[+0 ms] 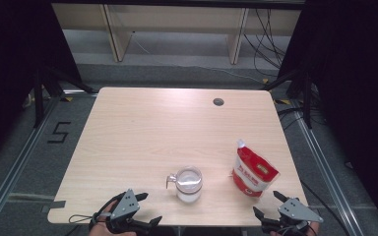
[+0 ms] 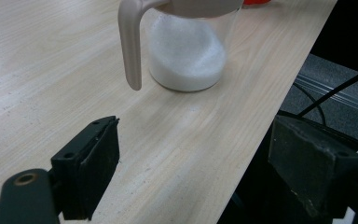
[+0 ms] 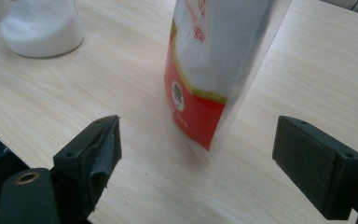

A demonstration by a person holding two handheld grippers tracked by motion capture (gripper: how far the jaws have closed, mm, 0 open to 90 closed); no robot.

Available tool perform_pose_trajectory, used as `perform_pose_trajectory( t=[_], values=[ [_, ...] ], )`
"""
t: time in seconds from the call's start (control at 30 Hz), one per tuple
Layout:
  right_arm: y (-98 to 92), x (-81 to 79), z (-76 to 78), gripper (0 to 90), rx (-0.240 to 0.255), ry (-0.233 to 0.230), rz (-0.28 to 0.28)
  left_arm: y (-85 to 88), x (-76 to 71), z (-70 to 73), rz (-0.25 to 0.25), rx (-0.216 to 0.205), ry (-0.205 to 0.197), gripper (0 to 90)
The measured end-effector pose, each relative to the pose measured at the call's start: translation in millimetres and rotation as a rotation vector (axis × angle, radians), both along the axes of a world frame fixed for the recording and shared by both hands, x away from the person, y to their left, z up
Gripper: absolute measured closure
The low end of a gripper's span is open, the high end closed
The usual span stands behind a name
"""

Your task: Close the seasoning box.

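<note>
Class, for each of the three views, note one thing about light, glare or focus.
High view: glare whitens the table at its far edge, and the surroundings fall into black. Left gripper view: the jug is fairly sharp, while the near jaws look soft. Right gripper view: the red and white pouch is blurred, its print unreadable.

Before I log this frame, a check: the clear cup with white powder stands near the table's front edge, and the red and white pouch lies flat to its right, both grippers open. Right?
Not quite. The pouch stands upright, not flat, as the right gripper view shows. The cup does stand near the table's front edge, with the pouch to its right, and the left gripper and right gripper are both open.
</note>
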State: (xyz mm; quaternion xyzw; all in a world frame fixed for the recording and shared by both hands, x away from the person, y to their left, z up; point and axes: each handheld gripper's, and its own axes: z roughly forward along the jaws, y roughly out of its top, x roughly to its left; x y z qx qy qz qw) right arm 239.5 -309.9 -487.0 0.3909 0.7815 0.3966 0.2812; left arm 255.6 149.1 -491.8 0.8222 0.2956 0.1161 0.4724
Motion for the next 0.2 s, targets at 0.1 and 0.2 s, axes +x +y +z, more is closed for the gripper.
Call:
perform_pose_trajectory(
  t=[0.1,0.2],
  values=[
    [1.1,-1.6,0.1,16.4,0.017,0.030,-0.009,0.3,0.0,0.8,-0.003,0.011,0.003,15.9],
    [-0.2,0.1,-0.1,16.4,-0.004,-0.003,-0.002,0.7,0.4,0.9,-0.006,0.014,0.002,15.9]
  ],
)
